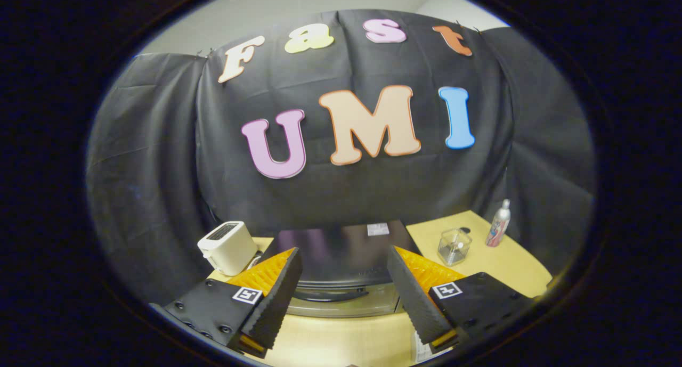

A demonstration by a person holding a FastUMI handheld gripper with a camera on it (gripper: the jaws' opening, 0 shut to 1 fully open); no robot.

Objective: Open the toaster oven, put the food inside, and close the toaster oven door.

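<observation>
Hand-held gripper [343, 287] fingers spread (nothing between), toaster oven [341, 260] ahead

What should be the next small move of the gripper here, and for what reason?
Probably lower the gripper toward the door handle of the toaster oven. The fingers are open with nothing between them, they hang above the oven, the door looks closed, and the handle lies just ahead between them.

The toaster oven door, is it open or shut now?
Shut: the toaster oven door stands upright, handle at top. The gripper is open.
</observation>
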